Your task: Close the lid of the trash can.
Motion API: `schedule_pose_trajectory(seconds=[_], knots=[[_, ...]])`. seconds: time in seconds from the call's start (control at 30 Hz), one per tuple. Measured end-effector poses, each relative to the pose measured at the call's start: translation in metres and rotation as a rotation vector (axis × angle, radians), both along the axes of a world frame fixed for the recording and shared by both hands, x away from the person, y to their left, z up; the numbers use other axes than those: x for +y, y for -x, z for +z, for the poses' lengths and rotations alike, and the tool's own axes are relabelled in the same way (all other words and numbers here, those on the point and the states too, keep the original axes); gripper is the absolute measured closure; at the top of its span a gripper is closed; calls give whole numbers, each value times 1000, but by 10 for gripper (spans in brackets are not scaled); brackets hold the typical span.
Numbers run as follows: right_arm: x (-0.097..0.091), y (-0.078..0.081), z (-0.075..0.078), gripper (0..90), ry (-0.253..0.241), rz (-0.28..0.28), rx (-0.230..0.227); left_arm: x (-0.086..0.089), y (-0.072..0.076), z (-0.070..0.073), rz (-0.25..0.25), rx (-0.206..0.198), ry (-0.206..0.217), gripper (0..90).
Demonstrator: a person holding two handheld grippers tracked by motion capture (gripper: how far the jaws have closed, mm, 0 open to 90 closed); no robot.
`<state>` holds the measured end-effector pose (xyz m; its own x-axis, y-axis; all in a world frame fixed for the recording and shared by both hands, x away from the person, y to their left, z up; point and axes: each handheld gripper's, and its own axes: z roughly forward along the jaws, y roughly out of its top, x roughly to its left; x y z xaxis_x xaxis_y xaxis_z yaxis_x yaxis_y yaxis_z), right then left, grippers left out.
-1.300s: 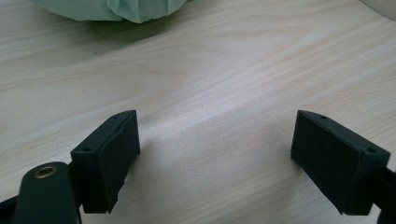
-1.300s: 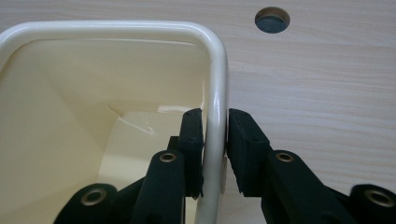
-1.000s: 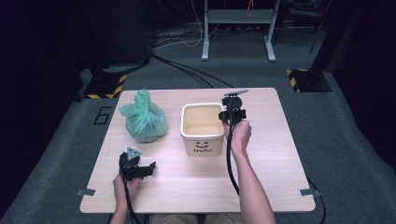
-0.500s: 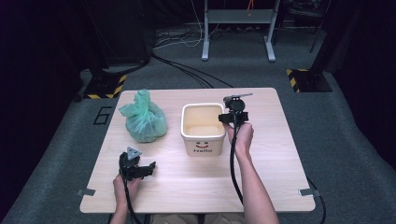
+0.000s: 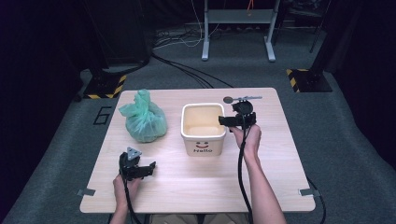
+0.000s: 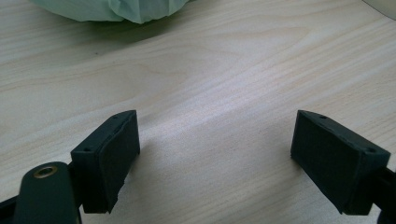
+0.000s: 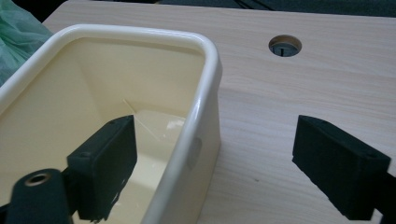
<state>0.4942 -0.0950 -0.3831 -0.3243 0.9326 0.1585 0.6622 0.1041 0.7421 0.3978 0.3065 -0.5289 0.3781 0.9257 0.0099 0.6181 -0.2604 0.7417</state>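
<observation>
The cream tub (image 5: 203, 129) sits in the middle of the wooden table (image 5: 275, 154). It has a smiley face and the word "Hello" on its front. It is open at the top and its floor looks bare.

My right gripper (image 5: 223, 120) is at the tub's right wall. Its jaws have just been opening, and now they stand wide apart. In the right gripper view the tub's rim (image 7: 205, 88) runs between my two jaws. One jaw is inside the tub, the other is outside over the table. Neither pad presses on the wall, so I have let go of it. My right hand (image 5: 248, 137) is just beside the tub.

A green bag (image 5: 144, 119) with a knot on top sits to the left of the tub, close but not touching. A small round hole (image 7: 285, 45) is in the table behind the tub.

My left gripper (image 5: 150, 169) rests low near the front left of the table, well apart from the tub. Its jaws are wide open with only bare wood between them.
</observation>
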Motion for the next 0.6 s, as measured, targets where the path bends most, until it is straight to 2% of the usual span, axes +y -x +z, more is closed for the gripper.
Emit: schedule_pose_trajectory(seconds=[0.13, 0.2, 0.33, 0.6], knots=[[-7, 8, 2, 56, 2, 14, -33, 0, 0, 0, -1, -2, 2, 151], [-10, 13, 3, 45, 23, 22, -53, 0, 0, 0, 0, 0, 3, 151], [-16, 24, 6, 28, 33, 38, -83, 0, 0, 0, 1, 3, 2, 151], [-29, 51, 8, 0, 114, 45, -158, 0, 0, 0, 1, 2, 2, 151]])
